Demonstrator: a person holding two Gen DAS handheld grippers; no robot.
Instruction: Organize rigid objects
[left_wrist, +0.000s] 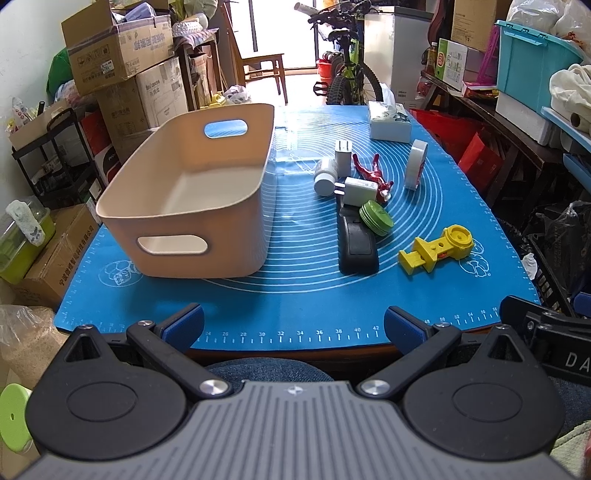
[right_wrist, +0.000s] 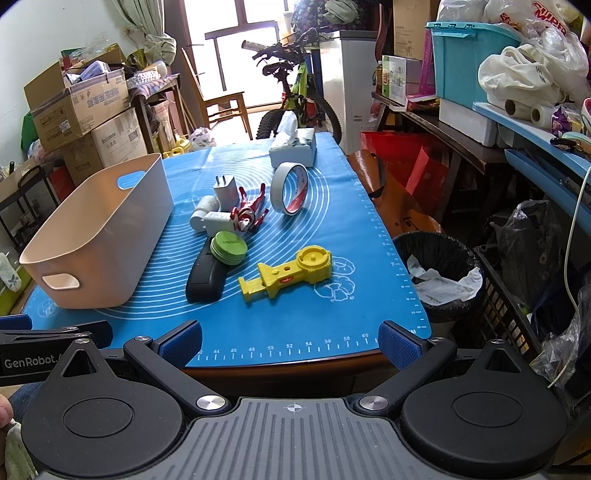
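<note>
Right wrist view shows the right gripper (right_wrist: 291, 341) held back at the near edge of the blue mat (right_wrist: 362, 236), its two blue-padded fingers spread wide apart with nothing between them. Left wrist view shows the left gripper (left_wrist: 293, 326) in the same condition: fingers apart, empty, short of the mat's near edge. The beige bin (left_wrist: 192, 210) stands empty on the left part of the mat, directly ahead and to the left of the left gripper. All loose items lie to the right of the bin. Nearest to the right gripper is the yellow plastic tool (right_wrist: 286, 275), ahead and almost on its centreline; its long axis runs from the near left to the far right, slanted across the line of approach, with the round head at the far right end. Just to its left lies the black case (right_wrist: 205, 278), long axis running roughly away from the gripper, with the green tin (right_wrist: 228, 247) resting against its far end. Further off are two white chargers, a white bottle, a red figure and the tape roll (right_wrist: 290, 188), standing on edge. Judgement: the right gripper is nearer to every loose item; the left is nearer only to the bin. A grasp on the yellow tool would call for closing across its narrow stem, with some wrist rotation to square the fingers to the slant.
</note>
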